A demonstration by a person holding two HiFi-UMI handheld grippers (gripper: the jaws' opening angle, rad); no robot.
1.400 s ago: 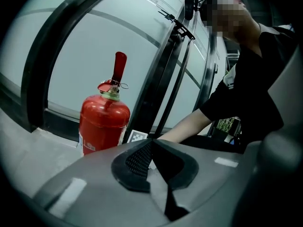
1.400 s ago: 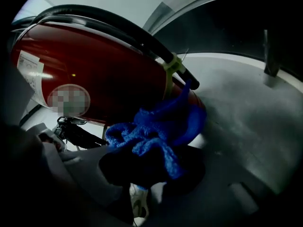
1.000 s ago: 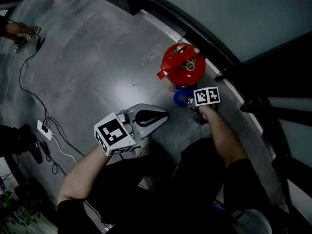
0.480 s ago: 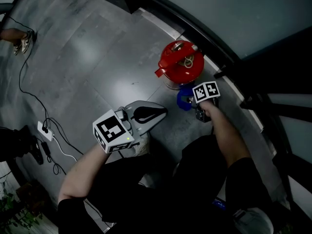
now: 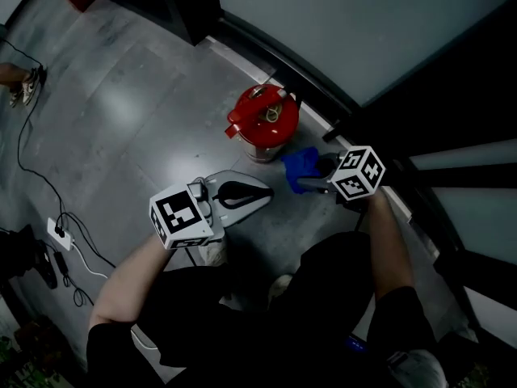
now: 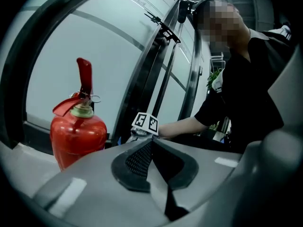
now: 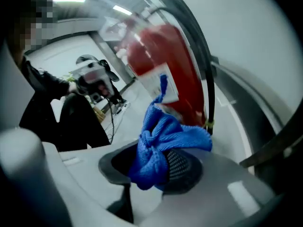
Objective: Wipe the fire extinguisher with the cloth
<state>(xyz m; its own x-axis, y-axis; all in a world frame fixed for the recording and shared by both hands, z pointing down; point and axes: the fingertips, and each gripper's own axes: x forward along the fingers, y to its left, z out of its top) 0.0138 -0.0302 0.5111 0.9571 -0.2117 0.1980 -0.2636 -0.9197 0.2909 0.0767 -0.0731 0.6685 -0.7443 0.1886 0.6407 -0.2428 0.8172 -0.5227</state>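
Note:
A red fire extinguisher (image 5: 262, 124) stands upright on the grey floor beside a dark window frame; it also shows in the left gripper view (image 6: 78, 134) and close up in the right gripper view (image 7: 165, 72). My right gripper (image 5: 317, 176) is shut on a bunched blue cloth (image 5: 301, 166), which sits just right of the extinguisher's body. The cloth (image 7: 158, 148) fills the jaws in the right gripper view. My left gripper (image 5: 260, 197) is shut with nothing in it, low and in front of the extinguisher, apart from it.
A dark window frame and ledge (image 5: 323, 95) run diagonally behind the extinguisher. A power strip with cables (image 5: 58, 234) lies on the floor at the left. Another person's foot (image 5: 20, 83) shows at the far left edge.
My right gripper with the blue cloth has shifted from in front of the extinguisher to its right side. The left gripper has held its place.

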